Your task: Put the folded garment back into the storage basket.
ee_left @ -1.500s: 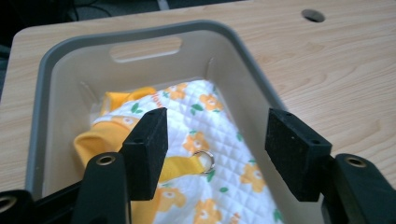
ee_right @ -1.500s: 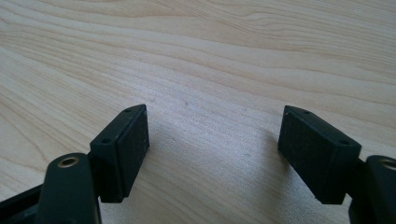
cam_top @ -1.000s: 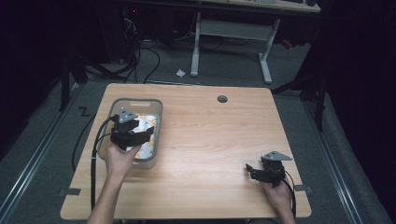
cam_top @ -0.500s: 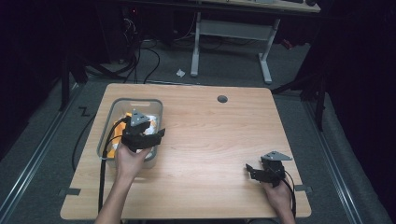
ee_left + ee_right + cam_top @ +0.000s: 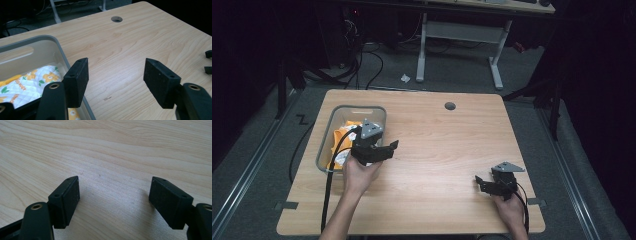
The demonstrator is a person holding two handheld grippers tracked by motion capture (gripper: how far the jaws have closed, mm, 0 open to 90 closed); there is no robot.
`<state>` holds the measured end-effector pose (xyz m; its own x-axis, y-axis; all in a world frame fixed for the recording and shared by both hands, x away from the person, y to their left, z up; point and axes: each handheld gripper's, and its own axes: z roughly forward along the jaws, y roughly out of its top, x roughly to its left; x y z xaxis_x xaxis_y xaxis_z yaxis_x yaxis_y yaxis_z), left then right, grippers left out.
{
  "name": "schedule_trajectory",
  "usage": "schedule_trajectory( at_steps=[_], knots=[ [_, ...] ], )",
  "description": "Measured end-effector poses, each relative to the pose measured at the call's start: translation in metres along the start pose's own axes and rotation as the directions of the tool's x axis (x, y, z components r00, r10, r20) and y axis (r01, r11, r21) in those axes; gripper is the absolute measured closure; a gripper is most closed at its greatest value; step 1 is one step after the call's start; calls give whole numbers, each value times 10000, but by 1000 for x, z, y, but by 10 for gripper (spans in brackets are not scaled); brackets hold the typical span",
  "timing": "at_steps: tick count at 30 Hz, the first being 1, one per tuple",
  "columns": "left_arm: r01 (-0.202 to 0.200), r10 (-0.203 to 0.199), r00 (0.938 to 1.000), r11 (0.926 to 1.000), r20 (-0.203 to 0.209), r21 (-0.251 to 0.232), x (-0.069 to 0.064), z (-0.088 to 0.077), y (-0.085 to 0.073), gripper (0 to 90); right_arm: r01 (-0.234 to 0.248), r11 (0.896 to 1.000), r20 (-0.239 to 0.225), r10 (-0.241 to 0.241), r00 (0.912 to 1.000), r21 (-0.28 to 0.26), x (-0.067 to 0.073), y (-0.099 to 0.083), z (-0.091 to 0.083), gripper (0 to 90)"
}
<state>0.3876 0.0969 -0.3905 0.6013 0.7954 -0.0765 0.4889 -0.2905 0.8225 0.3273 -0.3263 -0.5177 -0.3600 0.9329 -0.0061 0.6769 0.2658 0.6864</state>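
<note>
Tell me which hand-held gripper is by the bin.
The left hand-held gripper, at the bin's right rim; the right one sits apart near the table's front right corner.

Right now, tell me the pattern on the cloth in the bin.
White cloth with orange flowers; left gripper view.

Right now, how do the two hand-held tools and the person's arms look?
Both tools, left and right, are black, each with two blocky jaws with flat pads, brass-coloured rivets at the joints and a grey three-cornered plate on top. A black cable trails from each. The forearms are bare, with no sleeves in sight.
</note>
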Motion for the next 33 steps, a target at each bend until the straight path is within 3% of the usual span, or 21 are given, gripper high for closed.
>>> schedule_trajectory(
  at_steps=[4,11,21,33],
  knots=[
    [-59,59,10000,9999,-36,-152,-4,1,0,374,1,10000,-1,-1,10000,1,0,0,0,251],
    [-88,96,9996,9996,284,-264,-12,6,-1,374,-1,10000,0,1,10000,1,0,0,0,250],
    [-244,248,9989,9997,407,-93,-21,14,-8,374,-1,10000,0,1,10000,2,0,0,0,250],
    [-61,78,9972,9997,750,-224,-28,19,-13,375,0,10000,1,0,10000,1,0,0,0,250]
  ],
)
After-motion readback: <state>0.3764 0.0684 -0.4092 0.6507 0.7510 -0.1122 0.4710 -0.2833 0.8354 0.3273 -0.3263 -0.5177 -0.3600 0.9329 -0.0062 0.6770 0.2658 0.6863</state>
